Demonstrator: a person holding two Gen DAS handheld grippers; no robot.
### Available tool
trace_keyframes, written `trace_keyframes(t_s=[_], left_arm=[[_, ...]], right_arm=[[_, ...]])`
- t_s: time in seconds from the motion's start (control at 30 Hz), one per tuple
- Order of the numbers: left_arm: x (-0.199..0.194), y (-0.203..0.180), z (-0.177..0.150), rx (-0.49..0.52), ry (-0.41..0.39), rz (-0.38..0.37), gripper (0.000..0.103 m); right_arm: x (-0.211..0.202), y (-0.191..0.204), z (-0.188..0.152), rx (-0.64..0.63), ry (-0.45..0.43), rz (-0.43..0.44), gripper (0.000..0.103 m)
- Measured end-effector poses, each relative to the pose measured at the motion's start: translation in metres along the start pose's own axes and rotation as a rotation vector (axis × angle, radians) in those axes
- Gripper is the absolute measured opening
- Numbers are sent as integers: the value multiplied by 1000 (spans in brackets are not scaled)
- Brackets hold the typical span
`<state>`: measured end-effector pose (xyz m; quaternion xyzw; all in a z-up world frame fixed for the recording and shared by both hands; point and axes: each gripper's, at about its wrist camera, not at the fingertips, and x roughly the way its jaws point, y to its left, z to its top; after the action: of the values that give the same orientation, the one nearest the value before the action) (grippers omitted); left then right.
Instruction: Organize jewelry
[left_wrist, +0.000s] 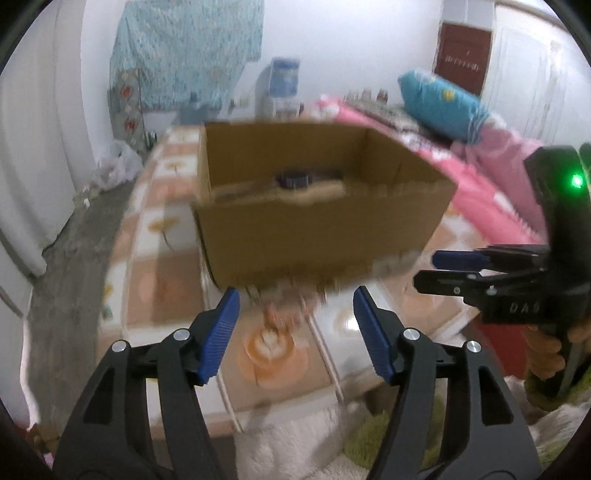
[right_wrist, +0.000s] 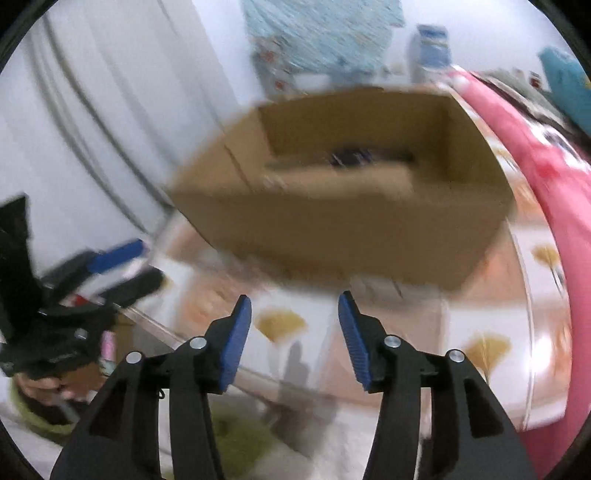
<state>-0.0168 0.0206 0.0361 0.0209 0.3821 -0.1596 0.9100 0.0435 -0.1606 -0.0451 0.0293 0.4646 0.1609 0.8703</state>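
Both tools, left and right, tilt down toward my cardboard box on the table, jaws apart, gripping nothing.

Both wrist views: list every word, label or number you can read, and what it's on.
"DAS" on the black body of the right gripper, left wrist view.
Water dispenser label: too blurred to read.
Cardboard box: no print visible.
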Motion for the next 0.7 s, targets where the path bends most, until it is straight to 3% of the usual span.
trace_keyframes(t_s=[0.2, 0.4, 0.7], left_arm=[[40, -27, -28, 97, 112, 90, 61], [55, -35, -37, 91, 154, 57, 61], [63, -39, -46, 84, 170, 72, 65]], right_arm=[[20, -15, -24, 57, 65, -73, 49], [28, -10, -24, 9, 61, -141, 54], [40, -6, -26, 3, 75, -183, 60]])
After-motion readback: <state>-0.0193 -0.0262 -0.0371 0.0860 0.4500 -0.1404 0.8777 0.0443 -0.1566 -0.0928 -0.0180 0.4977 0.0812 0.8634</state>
